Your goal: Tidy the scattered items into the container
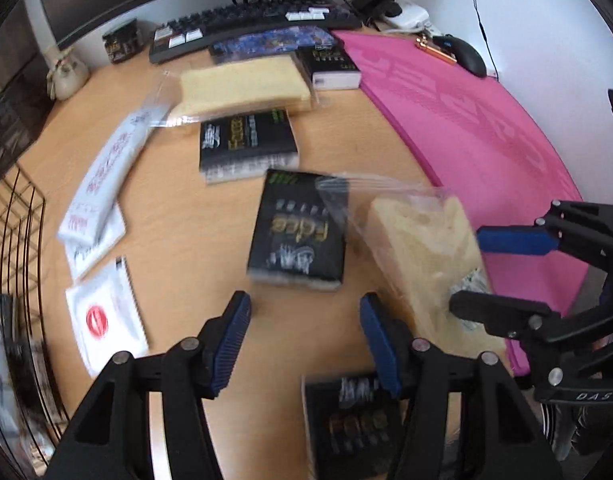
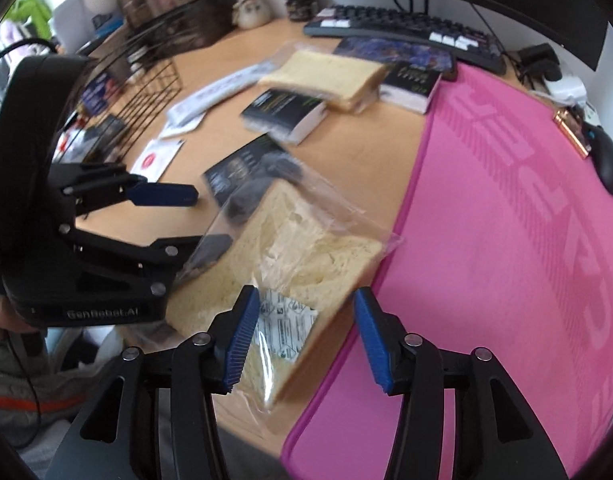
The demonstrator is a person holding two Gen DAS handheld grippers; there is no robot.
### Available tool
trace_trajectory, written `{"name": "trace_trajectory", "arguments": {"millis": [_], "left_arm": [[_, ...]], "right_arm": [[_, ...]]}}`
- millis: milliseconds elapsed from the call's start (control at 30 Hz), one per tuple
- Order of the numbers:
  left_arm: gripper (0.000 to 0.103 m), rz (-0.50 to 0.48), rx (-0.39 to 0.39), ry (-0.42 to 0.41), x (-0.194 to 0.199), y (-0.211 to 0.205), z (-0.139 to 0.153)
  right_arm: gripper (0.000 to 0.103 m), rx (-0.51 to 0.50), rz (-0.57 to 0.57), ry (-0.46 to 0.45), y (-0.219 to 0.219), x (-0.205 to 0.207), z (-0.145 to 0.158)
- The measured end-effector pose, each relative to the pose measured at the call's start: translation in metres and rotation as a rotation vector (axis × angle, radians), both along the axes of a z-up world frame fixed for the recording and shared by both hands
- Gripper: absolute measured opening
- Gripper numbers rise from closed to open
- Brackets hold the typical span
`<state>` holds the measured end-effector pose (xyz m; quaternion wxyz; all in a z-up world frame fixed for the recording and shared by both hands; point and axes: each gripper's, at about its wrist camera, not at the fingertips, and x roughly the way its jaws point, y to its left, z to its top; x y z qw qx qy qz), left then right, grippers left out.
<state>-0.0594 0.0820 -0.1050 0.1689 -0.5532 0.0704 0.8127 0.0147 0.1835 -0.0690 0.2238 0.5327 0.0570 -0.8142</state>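
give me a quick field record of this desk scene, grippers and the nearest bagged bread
left gripper: open, above wooden desk, nothing held
right gripper: open, over bagged bread slice
bagged bread slice in clear plastic: near desk edge, beside pink mat
black wire basket: far left
black boxes: four visible, nearest
second bagged bread: near black keyboard

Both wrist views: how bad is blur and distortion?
Left wrist view: motion blur smears the black packs and white sachets; fisheye bends the keyboard. Right wrist view: bagged bread soft, wire basket blurred, pink mat fairly sharp.
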Motion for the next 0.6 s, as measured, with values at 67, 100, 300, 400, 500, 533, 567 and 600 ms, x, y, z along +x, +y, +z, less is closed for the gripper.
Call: {"name": "trace_trajectory", "arguments": {"millis": [67,100,300,400,500,533,567,600], "left_arm": [[0.063,0.003,-0.005,0.008,-0.008,0.002,-0.001],[0.063,0.004,-0.010,0.011,-0.012,0.003,-0.001],[0.063,0.033,-0.006,0.026,-0.020,-0.005,0.010],[0.063,0.055,-0.005,0.029,-0.005,-0.017,0.023],[0.063,0.048,-0.011,0.019,0.017,-0.016,0.027],[0.063,0.037,-0.009,0.014,0.027,-0.014,0.027],[0.063,0.029,-0.009,0.007,0.033,-0.011,0.026],[0.063,0.026,-0.008,0.000,0.038,-0.010,0.024]], "right_arm": [[0.049,0.000,0.000,0.009,0.000,-0.011,-0.002],[0.049,-0.002,-0.005,0.013,0.001,-0.017,-0.002],[0.050,0.017,-0.056,0.034,0.012,-0.037,-0.001],[0.050,-0.021,-0.074,0.026,0.021,-0.035,0.006],[0.050,-0.034,-0.101,0.042,0.028,-0.027,0.013],[0.050,-0.026,-0.105,0.052,0.029,-0.023,0.014],[0.050,-0.025,-0.106,0.055,0.029,-0.019,0.015],[0.050,-0.030,-0.107,0.054,0.030,-0.013,0.017]]}}
